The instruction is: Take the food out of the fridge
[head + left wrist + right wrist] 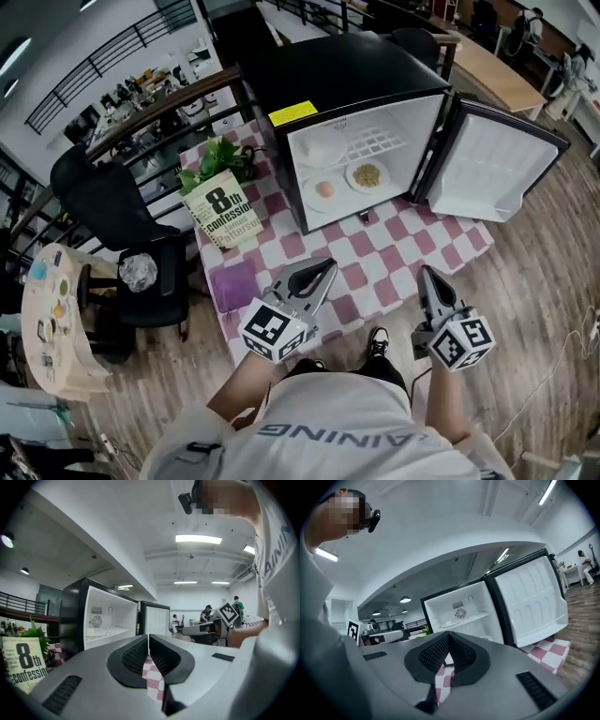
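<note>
The black mini fridge [347, 66] stands open on the far side, with two white plates of food [324, 190] on its white floor. My left gripper [328, 266] and right gripper [424, 273], both near me, are pressed together and empty. If I reach in like this, I risk pushing a plate deeper.

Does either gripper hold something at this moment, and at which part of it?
Nothing is held. The left gripper and the right gripper are both shut and empty, in front of the open fridge.
</note>
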{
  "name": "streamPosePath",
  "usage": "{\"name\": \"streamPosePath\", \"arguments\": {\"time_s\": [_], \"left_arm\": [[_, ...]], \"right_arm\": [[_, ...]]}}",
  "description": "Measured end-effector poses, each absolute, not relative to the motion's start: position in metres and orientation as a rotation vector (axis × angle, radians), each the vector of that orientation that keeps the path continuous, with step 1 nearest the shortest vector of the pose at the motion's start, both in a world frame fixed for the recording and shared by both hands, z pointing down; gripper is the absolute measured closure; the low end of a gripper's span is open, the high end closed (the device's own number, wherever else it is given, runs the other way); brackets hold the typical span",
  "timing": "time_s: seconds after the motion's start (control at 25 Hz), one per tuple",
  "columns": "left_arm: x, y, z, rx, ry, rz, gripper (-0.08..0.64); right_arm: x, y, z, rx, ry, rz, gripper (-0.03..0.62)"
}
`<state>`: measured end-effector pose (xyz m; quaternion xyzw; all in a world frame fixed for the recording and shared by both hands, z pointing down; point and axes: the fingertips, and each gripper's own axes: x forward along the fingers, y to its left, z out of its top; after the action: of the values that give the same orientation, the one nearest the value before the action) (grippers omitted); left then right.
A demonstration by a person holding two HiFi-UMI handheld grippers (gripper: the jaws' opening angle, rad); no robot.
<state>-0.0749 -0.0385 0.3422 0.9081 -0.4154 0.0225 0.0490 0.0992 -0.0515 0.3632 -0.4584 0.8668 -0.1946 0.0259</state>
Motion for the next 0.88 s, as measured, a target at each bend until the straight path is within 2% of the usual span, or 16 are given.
{"name": "streamPosePath", "arguments": {"time_s": [0.36,0.88], "left_arm": [[-0.052,-0.087,0.341,2.533,-1.667,0.074,0.546],[-0.061,-0.108,0.368,2.336,-1.856,0.109,0.546]], "right_arm": [[0.111,-0.155,0.378,-1.166,2.891,-0.653,0.572],[0.092,-0.228,0.461,-1.063,2.871,-1.136,0.569]]}}
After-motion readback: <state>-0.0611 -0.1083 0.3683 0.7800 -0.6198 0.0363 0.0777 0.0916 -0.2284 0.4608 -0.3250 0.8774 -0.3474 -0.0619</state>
